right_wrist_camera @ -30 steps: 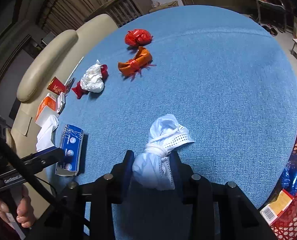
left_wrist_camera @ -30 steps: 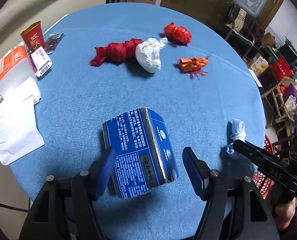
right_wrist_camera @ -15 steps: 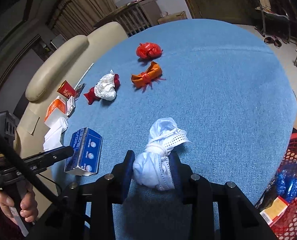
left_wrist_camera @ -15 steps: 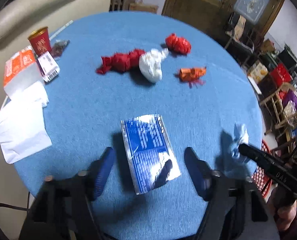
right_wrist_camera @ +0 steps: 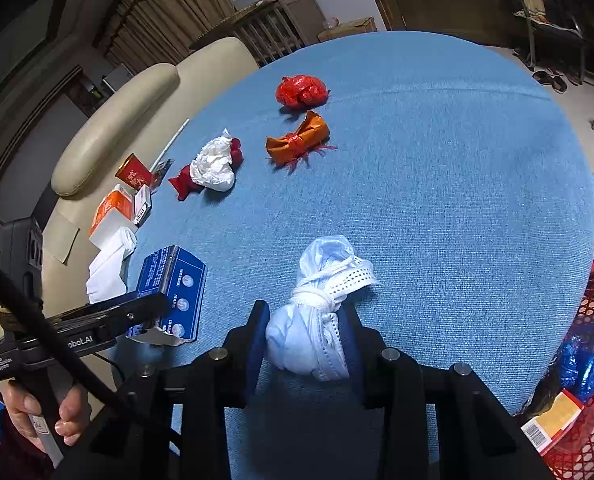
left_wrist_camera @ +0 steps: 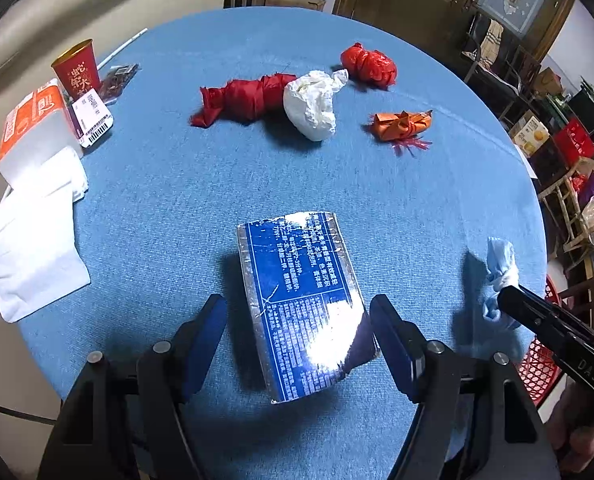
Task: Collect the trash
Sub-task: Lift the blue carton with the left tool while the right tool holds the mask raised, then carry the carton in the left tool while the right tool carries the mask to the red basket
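Observation:
A blue carton point(left_wrist_camera: 303, 302) lies flat on the round blue table point(left_wrist_camera: 225, 184), between the fingers of my left gripper point(left_wrist_camera: 299, 338), which is open around it without gripping. The carton also shows in the right wrist view point(right_wrist_camera: 173, 292). My right gripper point(right_wrist_camera: 305, 336) is shut on a knotted white face mask point(right_wrist_camera: 321, 312), also visible in the left wrist view point(left_wrist_camera: 499, 276). Farther back lie a red wad point(left_wrist_camera: 245, 100), a white crumpled wad point(left_wrist_camera: 313, 106), a red bag ball point(left_wrist_camera: 369, 66) and an orange wrapper point(left_wrist_camera: 401, 124).
At the table's left edge stand a red cup point(left_wrist_camera: 77, 70), an orange-white tissue pack point(left_wrist_camera: 33, 128) and white napkins point(left_wrist_camera: 33, 240). A red basket point(right_wrist_camera: 581, 380) with trash sits beside the table at the right. A beige sofa point(right_wrist_camera: 109, 132) is behind.
The blue carton has tipped from standing on its edge to lying flat between the left fingers. The left gripper drew back a little. The right gripper keeps its hold on the mask.

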`<action>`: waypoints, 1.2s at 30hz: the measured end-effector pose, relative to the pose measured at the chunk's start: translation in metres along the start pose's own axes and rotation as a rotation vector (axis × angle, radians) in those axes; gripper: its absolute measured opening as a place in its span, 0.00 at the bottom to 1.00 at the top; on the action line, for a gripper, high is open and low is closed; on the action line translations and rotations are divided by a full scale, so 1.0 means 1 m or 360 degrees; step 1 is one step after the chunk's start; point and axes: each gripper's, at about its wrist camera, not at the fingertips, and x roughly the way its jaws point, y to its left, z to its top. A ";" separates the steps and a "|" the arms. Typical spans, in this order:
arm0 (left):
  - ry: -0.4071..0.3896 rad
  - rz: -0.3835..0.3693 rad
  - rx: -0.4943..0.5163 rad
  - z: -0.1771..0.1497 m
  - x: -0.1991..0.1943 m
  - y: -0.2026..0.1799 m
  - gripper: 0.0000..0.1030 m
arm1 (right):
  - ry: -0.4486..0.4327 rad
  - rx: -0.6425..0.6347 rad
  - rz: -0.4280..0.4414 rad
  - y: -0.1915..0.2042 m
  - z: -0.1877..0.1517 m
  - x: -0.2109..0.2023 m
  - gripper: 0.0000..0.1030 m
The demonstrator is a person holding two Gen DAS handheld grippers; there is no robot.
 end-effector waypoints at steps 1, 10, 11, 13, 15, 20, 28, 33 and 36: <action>-0.0003 -0.0003 0.0008 -0.001 0.001 -0.001 0.68 | -0.0005 -0.0005 -0.0002 0.001 0.000 -0.001 0.37; -0.0050 -0.0010 0.0102 -0.001 -0.010 -0.020 0.59 | -0.0078 -0.0053 -0.0025 0.002 -0.002 -0.018 0.37; -0.0060 -0.0007 0.0116 0.000 -0.012 -0.024 0.59 | -0.0088 -0.0055 -0.0026 0.001 -0.002 -0.020 0.37; -0.0092 -0.0002 0.0159 0.001 -0.019 -0.034 0.59 | -0.0116 -0.0057 -0.0034 -0.001 -0.002 -0.028 0.37; -0.0122 0.0000 0.0201 0.002 -0.026 -0.044 0.59 | -0.0145 -0.0058 -0.0045 -0.003 -0.002 -0.035 0.37; -0.0213 0.0033 0.0348 0.002 -0.043 -0.078 0.59 | -0.0214 -0.0066 -0.0079 -0.010 -0.006 -0.055 0.37; -0.0313 0.0056 0.0587 -0.005 -0.062 -0.132 0.59 | -0.0314 -0.0043 -0.0168 -0.032 -0.022 -0.092 0.37; -0.0357 0.0054 0.0698 -0.010 -0.069 -0.158 0.59 | -0.0371 0.0012 -0.0203 -0.049 -0.029 -0.115 0.37; -0.0366 0.0048 0.0755 -0.012 -0.071 -0.171 0.59 | -0.0405 0.0041 -0.0223 -0.058 -0.032 -0.127 0.37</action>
